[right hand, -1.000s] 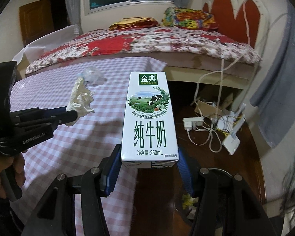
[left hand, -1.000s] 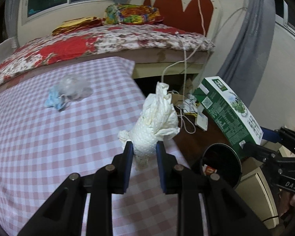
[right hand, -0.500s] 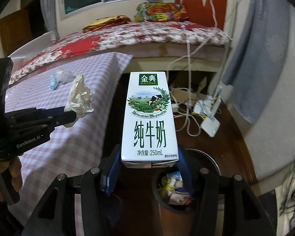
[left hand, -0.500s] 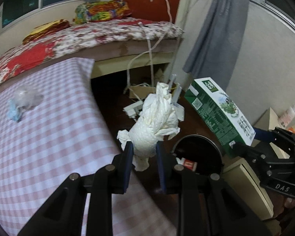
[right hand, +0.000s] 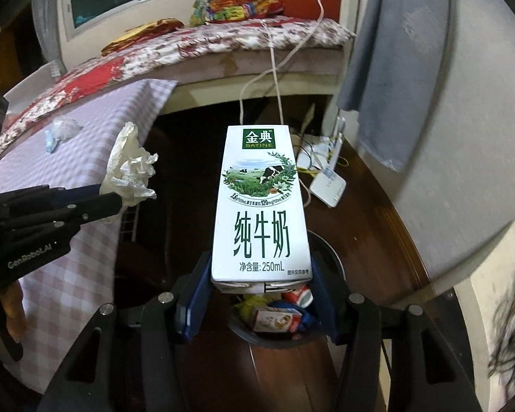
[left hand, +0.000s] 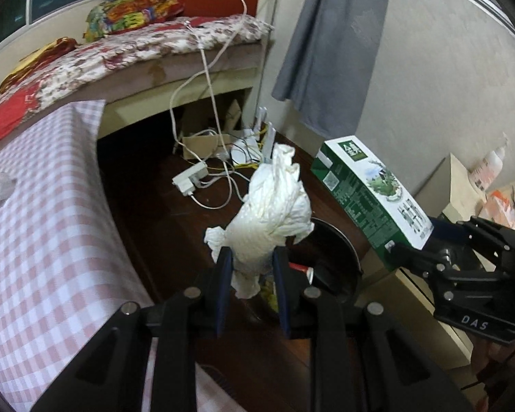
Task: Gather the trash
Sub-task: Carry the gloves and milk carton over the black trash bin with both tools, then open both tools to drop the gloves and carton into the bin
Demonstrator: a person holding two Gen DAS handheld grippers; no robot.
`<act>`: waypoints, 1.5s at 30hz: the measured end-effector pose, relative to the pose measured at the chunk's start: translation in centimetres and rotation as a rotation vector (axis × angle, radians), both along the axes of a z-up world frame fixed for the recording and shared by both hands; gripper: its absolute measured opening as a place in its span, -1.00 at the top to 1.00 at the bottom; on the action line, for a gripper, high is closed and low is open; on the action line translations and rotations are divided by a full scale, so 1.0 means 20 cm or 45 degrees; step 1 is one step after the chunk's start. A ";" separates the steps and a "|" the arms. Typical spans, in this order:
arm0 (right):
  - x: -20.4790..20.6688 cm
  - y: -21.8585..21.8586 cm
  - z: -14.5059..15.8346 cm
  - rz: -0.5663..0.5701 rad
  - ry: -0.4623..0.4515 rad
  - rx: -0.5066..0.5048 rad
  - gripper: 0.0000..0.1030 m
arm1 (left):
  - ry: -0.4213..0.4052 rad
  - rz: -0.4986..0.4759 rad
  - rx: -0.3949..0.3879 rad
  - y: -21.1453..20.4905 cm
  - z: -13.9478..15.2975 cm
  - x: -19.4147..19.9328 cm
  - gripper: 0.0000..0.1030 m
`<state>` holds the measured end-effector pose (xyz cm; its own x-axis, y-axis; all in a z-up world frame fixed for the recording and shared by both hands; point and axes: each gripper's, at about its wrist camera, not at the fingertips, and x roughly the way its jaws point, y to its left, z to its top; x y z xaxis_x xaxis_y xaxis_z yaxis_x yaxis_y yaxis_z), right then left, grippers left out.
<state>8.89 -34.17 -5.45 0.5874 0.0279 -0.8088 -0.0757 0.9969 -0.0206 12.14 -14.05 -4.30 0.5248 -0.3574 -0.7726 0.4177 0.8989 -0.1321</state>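
My left gripper is shut on a crumpled white tissue, which sticks up between its blue pads and hangs over the near rim of a black trash bin on the dark floor. My right gripper is shut on a white and green milk carton, held upright above the same bin, which holds several wrappers. From the left wrist view the carton hangs to the right of the bin. From the right wrist view the tissue sits at the left, clamped in the left gripper.
The pink checked table lies to the left, with a clear plastic wad and a blue scrap on it. Cables, a power strip and a router lie on the floor beyond the bin. A bed stands behind.
Both grippers have swung right, off the table and over the floor, carrying the tissue and the carton. The bin has come under them and its contents now show.
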 end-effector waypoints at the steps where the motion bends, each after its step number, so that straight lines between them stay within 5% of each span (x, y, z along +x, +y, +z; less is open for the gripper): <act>1: -0.01 -0.02 -0.01 -0.006 0.007 0.000 -0.10 | 0.005 -0.007 0.004 -0.02 -0.01 0.00 0.52; 21: -0.05 -0.38 -0.39 -0.090 0.207 0.005 -0.10 | 0.269 -0.161 0.137 -0.44 -0.36 0.07 0.52; 40: 0.14 -0.37 -0.72 0.067 0.342 -0.038 -0.11 | 0.476 -0.055 0.194 -0.55 -0.69 0.17 0.50; 42: 0.15 -0.36 -0.76 0.111 0.361 -0.053 -0.12 | 0.496 -0.036 0.153 -0.54 -0.72 0.18 0.40; 44: 0.17 -0.34 -0.84 0.154 0.398 -0.113 -0.16 | 0.521 0.009 0.145 -0.52 -0.78 0.20 -0.36; 45: 0.18 -0.35 -0.87 0.140 0.390 -0.172 -0.35 | 0.540 0.040 0.147 -0.51 -0.79 0.20 -0.42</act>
<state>12.41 -41.08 -22.77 0.3160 -0.0414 -0.9478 -0.2058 0.9723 -0.1111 16.20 -24.19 -20.14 0.1621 -0.2451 -0.9559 0.3204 0.9293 -0.1839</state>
